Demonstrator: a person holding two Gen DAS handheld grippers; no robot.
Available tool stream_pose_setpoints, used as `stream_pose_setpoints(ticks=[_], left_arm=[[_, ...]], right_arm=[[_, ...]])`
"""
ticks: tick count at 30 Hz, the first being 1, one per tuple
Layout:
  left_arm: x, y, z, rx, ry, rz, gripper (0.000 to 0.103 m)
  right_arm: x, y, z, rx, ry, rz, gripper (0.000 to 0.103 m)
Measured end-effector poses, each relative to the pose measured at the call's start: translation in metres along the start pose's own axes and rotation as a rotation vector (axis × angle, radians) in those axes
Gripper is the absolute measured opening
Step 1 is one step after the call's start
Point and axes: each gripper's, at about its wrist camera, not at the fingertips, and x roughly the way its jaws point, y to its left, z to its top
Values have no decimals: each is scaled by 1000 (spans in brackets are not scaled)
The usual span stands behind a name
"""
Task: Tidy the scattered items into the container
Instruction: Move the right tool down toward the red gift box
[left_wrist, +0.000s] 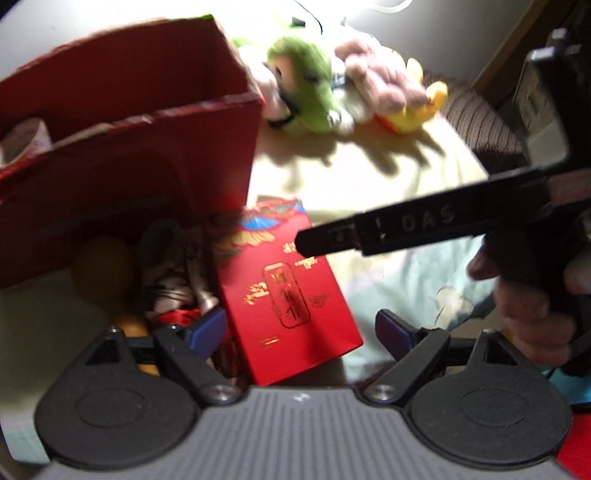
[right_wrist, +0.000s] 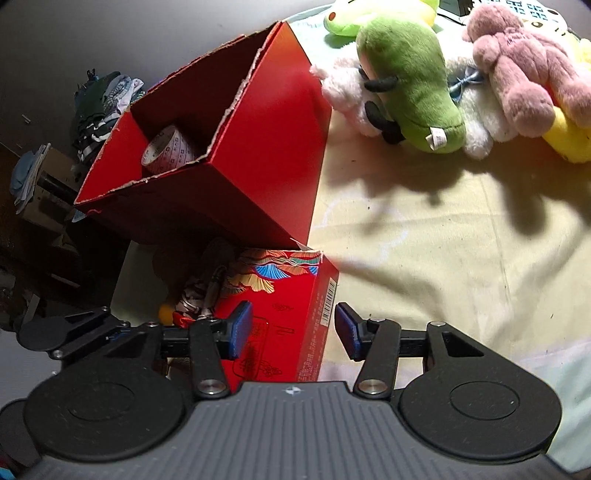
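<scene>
A tall red cardboard container (left_wrist: 129, 147) (right_wrist: 266, 166) stands open on the bed, with a roll of tape (right_wrist: 170, 149) inside. In front of it lies a small red gift box (left_wrist: 291, 295) (right_wrist: 284, 306) with gold print. My left gripper (left_wrist: 301, 330) is open and straddles the gift box's near end, pads clear of it. My right gripper (right_wrist: 293, 330) hovers just over the same box with its jaws apart, the right pad clear of the box's side. In the left wrist view its black finger (left_wrist: 369, 229) reaches over the box from the right, held by a hand (left_wrist: 524, 295).
Plush toys lie beyond the container: green (left_wrist: 306, 85) (right_wrist: 410, 81), pink (left_wrist: 376, 74) (right_wrist: 524, 70), white (right_wrist: 347, 92) and yellow (left_wrist: 417, 110) (right_wrist: 569, 136). A striped cloth item (left_wrist: 173, 273) (right_wrist: 195, 291) and a yellow ball (left_wrist: 103, 269) sit left of the gift box. Clothes (right_wrist: 99, 107) pile up off the bed's left edge.
</scene>
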Motion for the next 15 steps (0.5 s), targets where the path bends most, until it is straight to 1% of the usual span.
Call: stream_pose_setpoints(ticks=[1, 2, 5, 6, 8, 11, 13, 15], left_arm=[[5, -1, 0, 2, 12, 20, 89], [9, 0, 0, -2, 17, 21, 89], [15, 6, 3, -33, 21, -23, 91], [18, 7, 4, -34, 19, -15, 91], [26, 9, 5, -33, 41, 10, 91], [33, 7, 5, -38, 60, -23, 91], [35, 0, 7, -4, 60, -33, 91], [38, -11, 10, 45, 61, -30, 91]], right_arm=[[-1, -2, -1, 4, -2, 2, 53], [-2, -4, -1, 7, -5, 4, 53], [-2, -7, -3, 9, -2, 20, 52], [-2, -7, -3, 6, 1, 24, 52], [-1, -7, -4, 0, 9, 33, 51], [3, -7, -5, -8, 26, 50, 47], [4, -10, -5, -8, 40, 42, 43], [3, -13, -5, -9, 38, 21, 43]])
